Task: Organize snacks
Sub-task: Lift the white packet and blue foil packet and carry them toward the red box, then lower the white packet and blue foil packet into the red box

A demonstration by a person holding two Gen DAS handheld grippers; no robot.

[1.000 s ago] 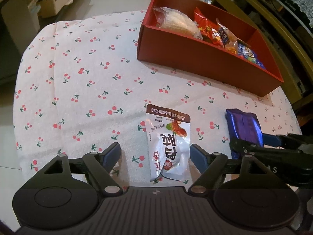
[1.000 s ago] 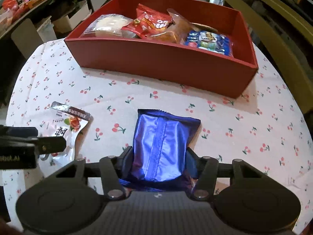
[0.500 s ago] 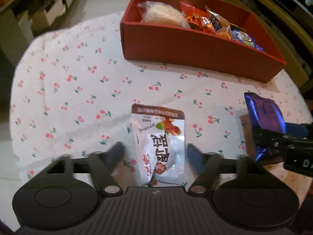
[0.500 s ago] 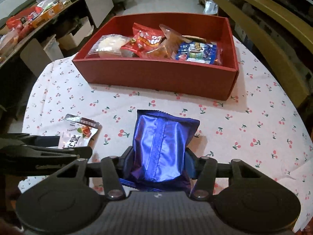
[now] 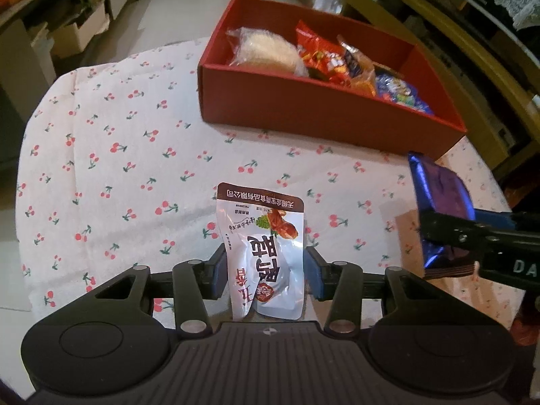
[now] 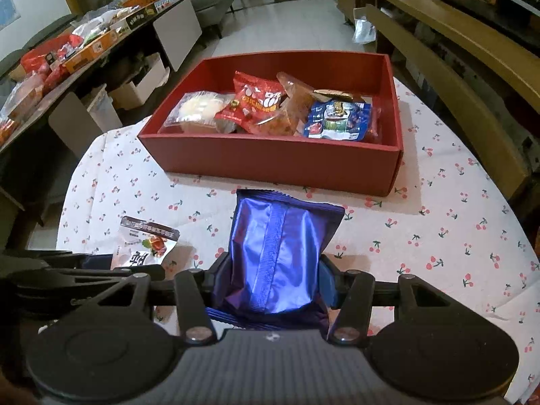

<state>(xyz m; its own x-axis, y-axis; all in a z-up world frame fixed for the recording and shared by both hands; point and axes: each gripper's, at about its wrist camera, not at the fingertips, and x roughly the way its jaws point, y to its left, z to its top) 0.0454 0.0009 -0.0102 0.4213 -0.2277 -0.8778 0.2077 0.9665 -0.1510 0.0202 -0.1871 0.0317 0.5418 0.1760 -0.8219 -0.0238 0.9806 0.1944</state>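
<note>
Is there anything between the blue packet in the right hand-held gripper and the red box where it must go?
Nothing visible. Only bare cherry-print tablecloth lies between the blue packet and the red box. The white packet sits off to the left, outside that path.

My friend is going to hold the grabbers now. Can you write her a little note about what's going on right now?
Left gripper: shut on the white snack pouch, which looks to be on the cherry tablecloth.
Right gripper: shut on the blue packet, held above the cloth.
Red box: sits at the far side of the table, with several snacks already inside.
Done: those snacks are boxed.
Left: put the blue packet and the white pouch into the box.
</note>
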